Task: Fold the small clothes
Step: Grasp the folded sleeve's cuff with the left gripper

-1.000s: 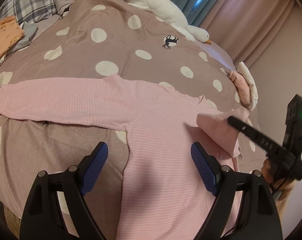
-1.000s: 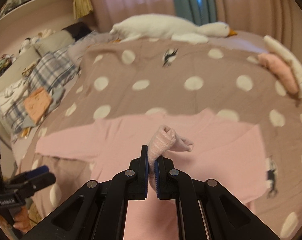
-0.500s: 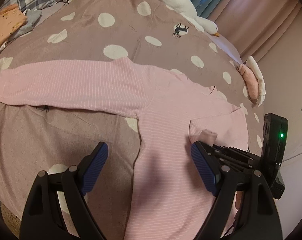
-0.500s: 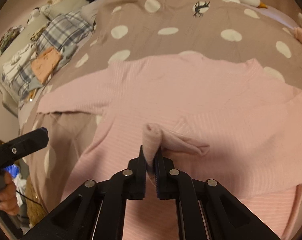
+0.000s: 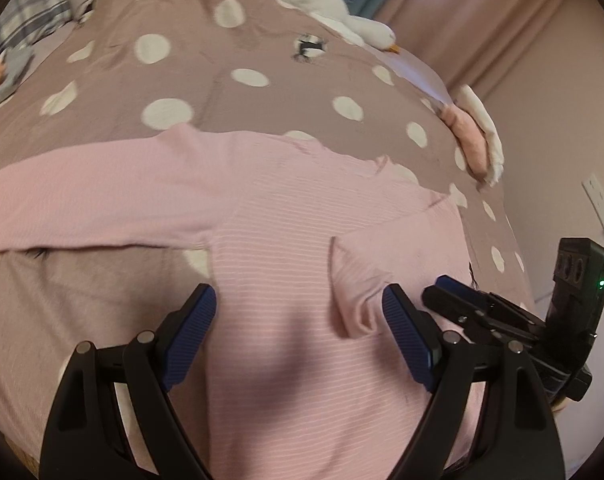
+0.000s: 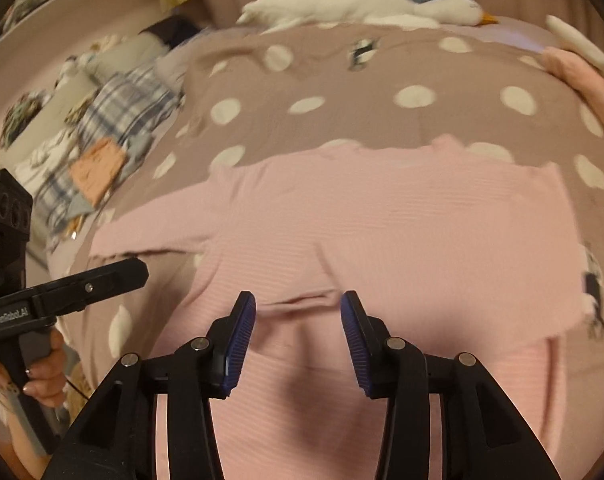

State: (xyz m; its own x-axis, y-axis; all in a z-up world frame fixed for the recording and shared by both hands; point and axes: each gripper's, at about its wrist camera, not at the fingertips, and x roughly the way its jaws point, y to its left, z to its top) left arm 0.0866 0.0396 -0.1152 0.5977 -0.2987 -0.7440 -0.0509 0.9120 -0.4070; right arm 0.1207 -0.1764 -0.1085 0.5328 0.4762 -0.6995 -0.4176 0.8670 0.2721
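Note:
A pink striped long-sleeved top [image 5: 286, 240] lies flat on the polka-dot bedspread [image 5: 222, 60]. Its right sleeve [image 5: 357, 280] is folded in across the body; its left sleeve [image 5: 82, 200] stretches out to the left. My left gripper [image 5: 300, 312] is open and empty, low over the top's body. My right gripper [image 6: 298, 314] is open and empty just above the folded sleeve's cuff [image 6: 302, 300]. The right gripper also shows in the left wrist view [image 5: 445, 288], and the left gripper in the right wrist view [image 6: 134, 270].
A white plush goose [image 6: 361, 0] lies at the bed's far edge. A pink and white folded pile [image 5: 475, 140] sits at the right edge. Plaid and orange clothes [image 6: 102, 132] lie at the left. Curtains hang behind.
My right gripper laid the sleeve cuff down on the top's body and opened, letting it go. The left gripper stayed open and shifted closer over the top.

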